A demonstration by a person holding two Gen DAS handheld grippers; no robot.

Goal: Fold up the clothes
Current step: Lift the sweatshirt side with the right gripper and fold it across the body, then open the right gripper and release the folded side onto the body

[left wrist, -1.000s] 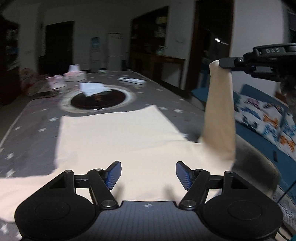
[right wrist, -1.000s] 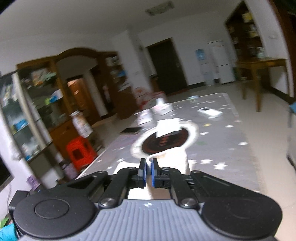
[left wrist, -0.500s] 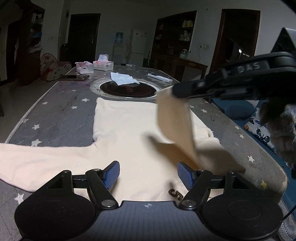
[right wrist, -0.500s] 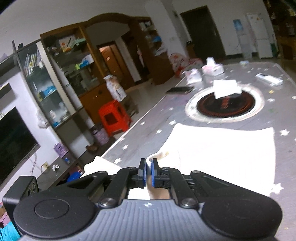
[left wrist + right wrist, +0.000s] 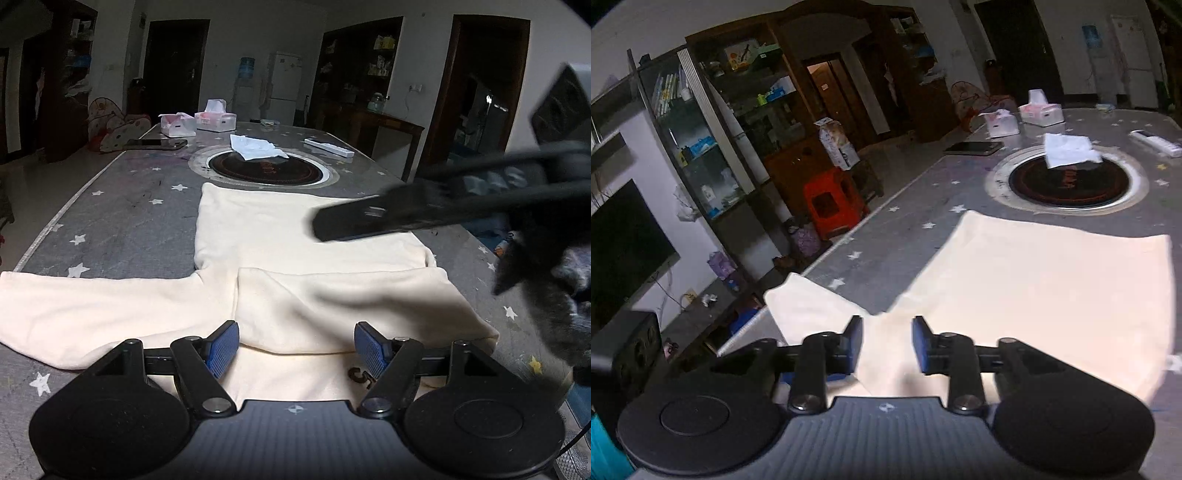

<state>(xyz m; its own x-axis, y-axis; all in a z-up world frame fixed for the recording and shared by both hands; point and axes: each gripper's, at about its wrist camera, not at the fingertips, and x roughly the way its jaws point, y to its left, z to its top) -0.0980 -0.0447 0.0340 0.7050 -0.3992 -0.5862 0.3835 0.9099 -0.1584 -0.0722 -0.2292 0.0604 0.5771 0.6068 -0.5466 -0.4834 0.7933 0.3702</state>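
Observation:
A cream long-sleeved top [image 5: 280, 240] lies flat on the grey star-patterned table [image 5: 122, 221]. Its right sleeve [image 5: 351, 302] is folded across the chest. Its left sleeve [image 5: 92, 306] stretches out to the left. My left gripper [image 5: 295, 345] is open and empty just above the collar end. My right gripper [image 5: 886, 343] is open and empty above the top [image 5: 1052, 280]; it shows blurred over the top's right side in the left wrist view [image 5: 354, 225]. The outstretched sleeve [image 5: 809, 310] reaches the table edge.
A round black hob [image 5: 264, 170] with a white tissue [image 5: 255, 147] on it sits beyond the top. Two tissue boxes [image 5: 214, 120], a phone [image 5: 155, 144] and a remote [image 5: 328, 147] lie at the far end. A red stool [image 5: 831, 206] stands on the floor left of the table.
My right gripper carried the right sleeve leftwards over the chest, opened and let it go; the sleeve now lies folded across the top. The left gripper stayed open.

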